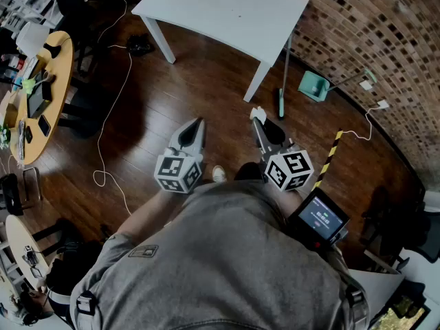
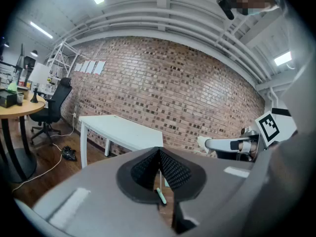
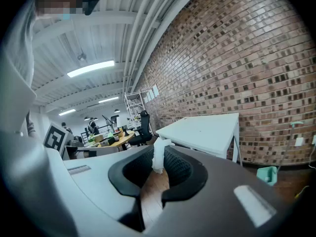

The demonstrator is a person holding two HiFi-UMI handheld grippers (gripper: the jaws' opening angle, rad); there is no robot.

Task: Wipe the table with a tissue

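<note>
in the right gripper view, right gripper [image 3: 161, 149] fingers pinch a tissue [image 3: 158, 158]; left gripper [image 2: 159, 151] fingers pressed together

The table [image 1: 227, 9] top lies bare and the floor [image 1: 196, 91] before its near edge is open, though a brush [image 1: 280, 105] and dustpan [image 1: 313, 85] crowd its right leg, a cable [image 1: 103, 137] trails left of it, and a brick wall [image 1: 371, 40] closes its right side.

Floor [image 1: 172, 95] gleams glossy dark wood; tabletop [image 1: 227, 5] smooth matt white; wall [image 1: 385, 40] rough brick; tissue [image 3: 159, 154] soft crumpled paper.
</note>
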